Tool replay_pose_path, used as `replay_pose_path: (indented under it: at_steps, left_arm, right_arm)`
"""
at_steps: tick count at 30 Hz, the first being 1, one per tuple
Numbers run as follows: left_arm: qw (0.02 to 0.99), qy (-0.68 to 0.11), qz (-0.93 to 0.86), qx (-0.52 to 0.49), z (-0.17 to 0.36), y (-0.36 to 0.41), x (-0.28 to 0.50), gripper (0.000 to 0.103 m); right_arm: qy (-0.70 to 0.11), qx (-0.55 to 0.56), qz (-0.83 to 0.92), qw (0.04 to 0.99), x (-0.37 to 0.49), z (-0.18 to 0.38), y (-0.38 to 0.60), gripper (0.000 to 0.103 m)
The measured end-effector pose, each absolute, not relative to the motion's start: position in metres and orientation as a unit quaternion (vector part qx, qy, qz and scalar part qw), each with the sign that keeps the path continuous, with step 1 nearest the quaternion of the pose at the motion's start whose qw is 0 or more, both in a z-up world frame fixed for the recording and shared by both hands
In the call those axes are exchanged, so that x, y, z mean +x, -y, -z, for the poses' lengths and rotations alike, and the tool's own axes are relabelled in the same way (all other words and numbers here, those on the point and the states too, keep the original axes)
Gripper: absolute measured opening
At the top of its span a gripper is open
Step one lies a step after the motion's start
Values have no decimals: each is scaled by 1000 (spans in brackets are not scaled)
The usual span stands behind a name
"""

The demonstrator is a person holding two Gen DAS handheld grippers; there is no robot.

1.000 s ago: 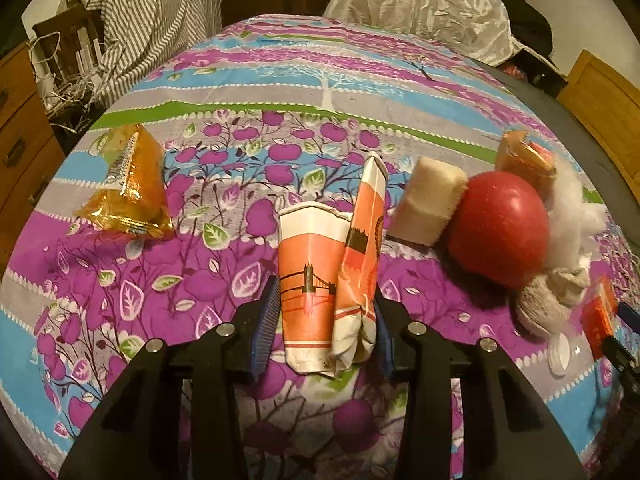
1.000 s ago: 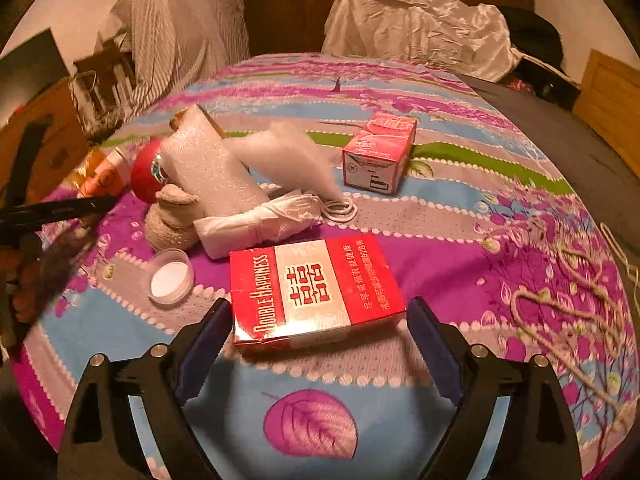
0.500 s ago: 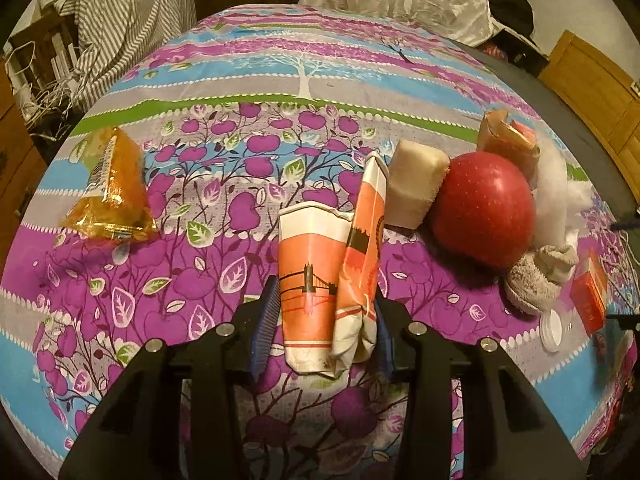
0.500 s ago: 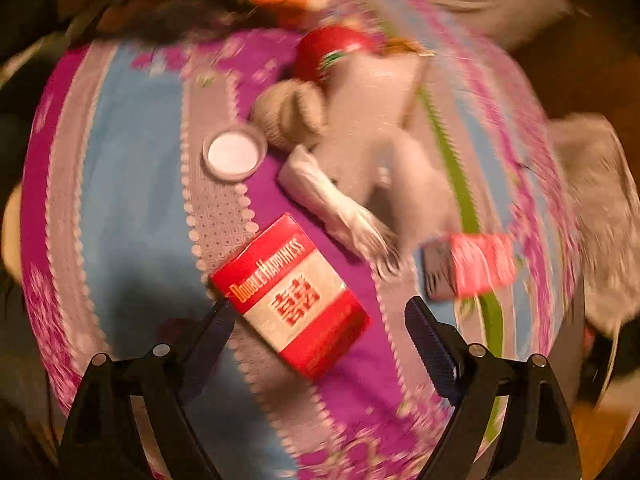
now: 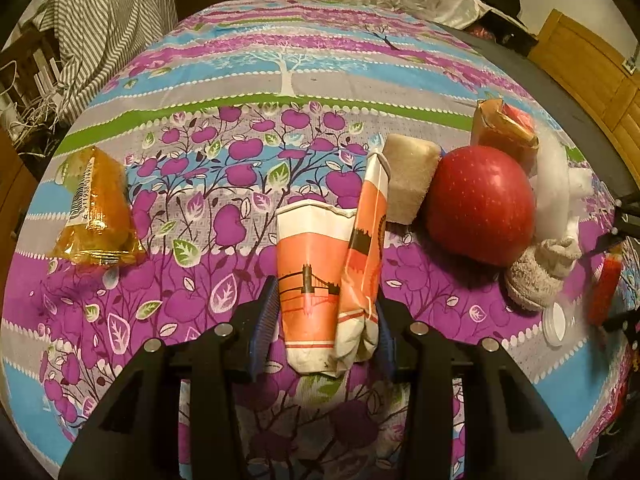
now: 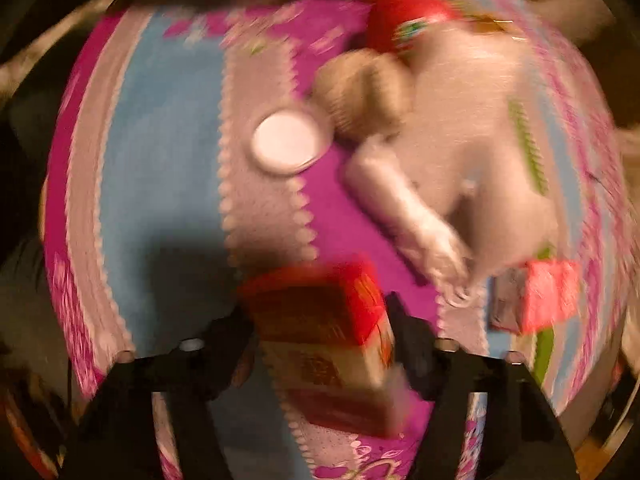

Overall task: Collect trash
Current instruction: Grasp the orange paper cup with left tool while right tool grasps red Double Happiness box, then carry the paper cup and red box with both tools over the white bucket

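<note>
Nearest, the right hand-held gripper (image 6: 320, 344) is pointing steeply down at the bed, and its jaws are closing around the red and white rectangular cardboard cigarette pack (image 6: 324, 332). The pack is sitting squarely between the jaws, its long axis running away from the gripper, so the jaws are meeting its two long sides. The view is too blurred to tell whether the pads are pressing on it yet.

The left hand-held gripper (image 5: 324, 328) is pinching two flattened orange and white paper cups (image 5: 316, 276) by their bases, with their rims pointing away from it over the purple and blue flower-printed bedspread (image 5: 224, 184).

Just beyond the pack, a white round plastic lid (image 6: 286, 142) is lying flat, nearer to the right gripper than to the left. Next to it a rolled grey knitted sock (image 6: 362, 90) is sitting, touching a crumpled white plastic wrapper (image 6: 416, 216). A small pink carton (image 6: 548, 294) is standing off to the right.

Farther off in the left view, a shiny red ball (image 5: 480, 204) is resting beside a beige sponge block (image 5: 410, 176), and a crinkled orange foil snack bag (image 5: 98, 212) is lying well apart to the left, likely the left gripper's to reach.
</note>
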State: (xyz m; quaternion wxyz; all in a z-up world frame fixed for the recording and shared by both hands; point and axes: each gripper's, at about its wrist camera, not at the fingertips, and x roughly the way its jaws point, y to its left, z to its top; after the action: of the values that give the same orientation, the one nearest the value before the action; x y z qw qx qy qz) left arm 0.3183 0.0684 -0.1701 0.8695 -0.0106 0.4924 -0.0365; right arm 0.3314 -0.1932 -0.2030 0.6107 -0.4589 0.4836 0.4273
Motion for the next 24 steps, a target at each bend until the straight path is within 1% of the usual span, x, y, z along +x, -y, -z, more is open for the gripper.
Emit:
replay_pose_path:
  at_steps: [2,6,8,11,15,17,24]
  left_arm:
    - [874,-484,32,-17,171,-69,315,40]
    - [886,-461,20,-38,169,-71,304,38]
    - [898,-439,9,-42,161,-69,290,38]
    - [916,-400,0,-37,142,-57,267,38]
    - [936,-350,-8,-43,114,-45,234,38]
    - [945,-324,-18,-37,99,-36,217,38]
    - [965,-256,-44,-31,60,-13,183,39]
  right_arm:
    - [-471,-438,-392,658,328,199,201,59]
    - [-438,-334,-325,769,309,188,219,59]
    - [-421,-265,-286,819,302,181,226,58]
    - [-377,-132,-213,892,289,165,242,58]
    - [-318,-40,-142,937,272,148,229,58]
    - [-292,-15,-118,949,257,137,223,58]
    - [-209,7,-64,976,215,86,192,58]
